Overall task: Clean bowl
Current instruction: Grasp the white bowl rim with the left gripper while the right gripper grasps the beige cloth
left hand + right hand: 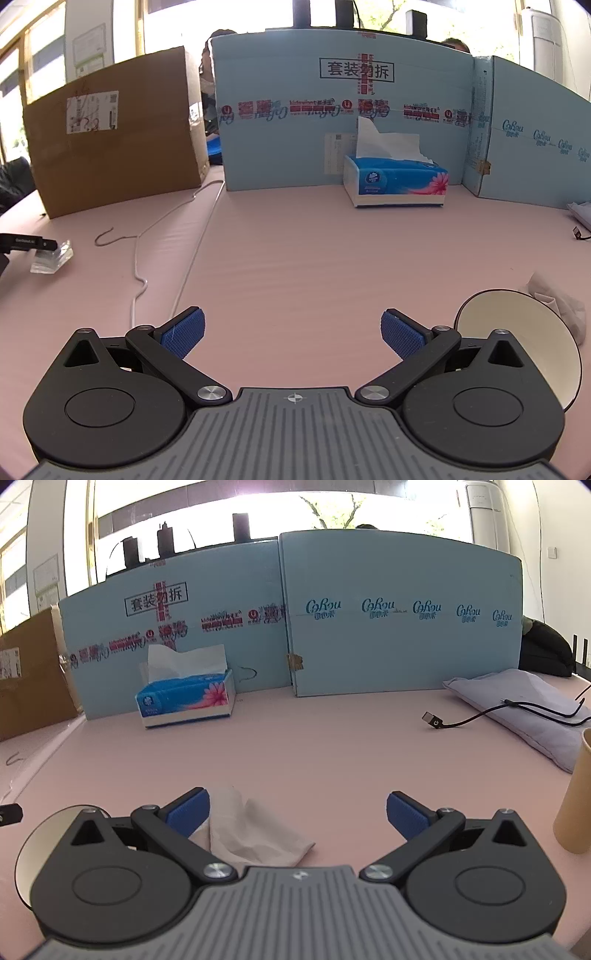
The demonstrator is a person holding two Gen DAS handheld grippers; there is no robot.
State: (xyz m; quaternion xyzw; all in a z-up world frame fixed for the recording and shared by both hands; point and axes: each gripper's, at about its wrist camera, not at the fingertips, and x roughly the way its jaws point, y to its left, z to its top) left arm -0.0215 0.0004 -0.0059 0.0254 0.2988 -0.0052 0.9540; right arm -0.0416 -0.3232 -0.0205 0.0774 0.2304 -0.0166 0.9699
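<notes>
The blue cardboard panel (402, 635) at twelve o'clock repeats "CoRou", seemingly; its neighbouring panel (343, 107) carries a boxed "套装勿拆", with smaller red print unreadable.

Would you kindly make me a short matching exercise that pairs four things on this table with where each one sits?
Things:
1. tissue box
2. bowl
3. crumpled tissue
4. paper cup

Places:
A. far right edge of the right wrist view
B. against the blue board
C. between the open right gripper's fingers, nearer the left one
D. right of the open left gripper

Pairs: 1-B, 2-D, 3-C, 4-A
</notes>
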